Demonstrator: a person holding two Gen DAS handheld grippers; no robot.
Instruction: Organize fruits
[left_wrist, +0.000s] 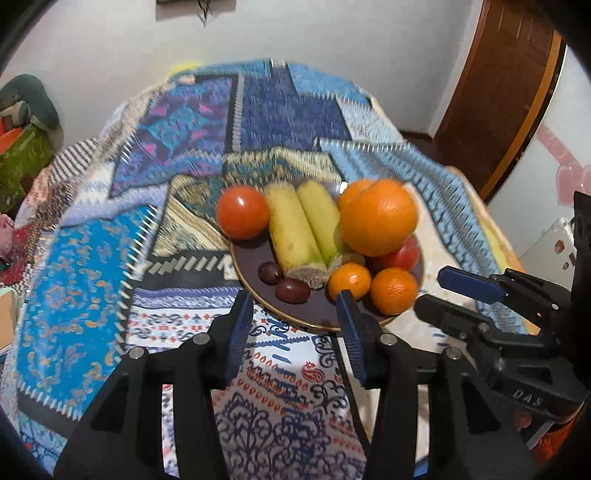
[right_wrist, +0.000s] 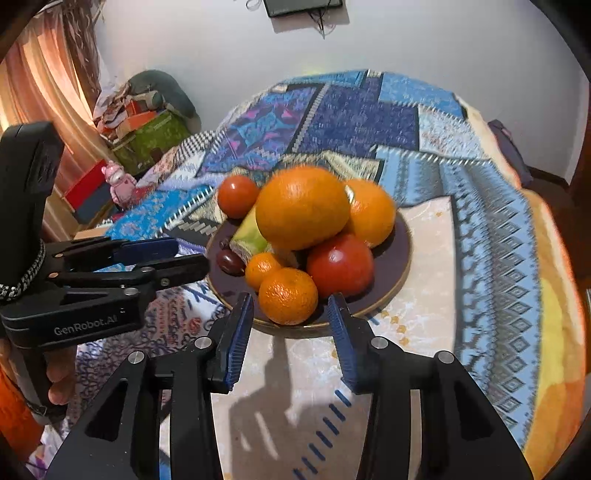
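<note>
A dark plate (left_wrist: 258, 254) (right_wrist: 391, 254) holds the fruit: two large oranges (left_wrist: 376, 218) (right_wrist: 303, 206), two small tangerines (left_wrist: 393, 290) (right_wrist: 288, 295), two tomatoes (left_wrist: 242, 212) (right_wrist: 340, 266), two bananas (left_wrist: 291, 229) (right_wrist: 251, 232) and two dark dates (left_wrist: 291, 290) (right_wrist: 231, 260). My left gripper (left_wrist: 293, 299) is open and empty, at the plate's near rim by the dates. My right gripper (right_wrist: 290, 302) is open and empty, its fingers either side of the nearest tangerine, not touching it. Each gripper shows in the other's view, the right (left_wrist: 436, 291) and the left (right_wrist: 188, 254).
The plate sits on a table covered by a blue patterned cloth (left_wrist: 288, 107) (right_wrist: 491, 229). Boxes and bags (right_wrist: 147, 122) stand by the wall at the left. A wooden door (left_wrist: 491, 110) is at the right.
</note>
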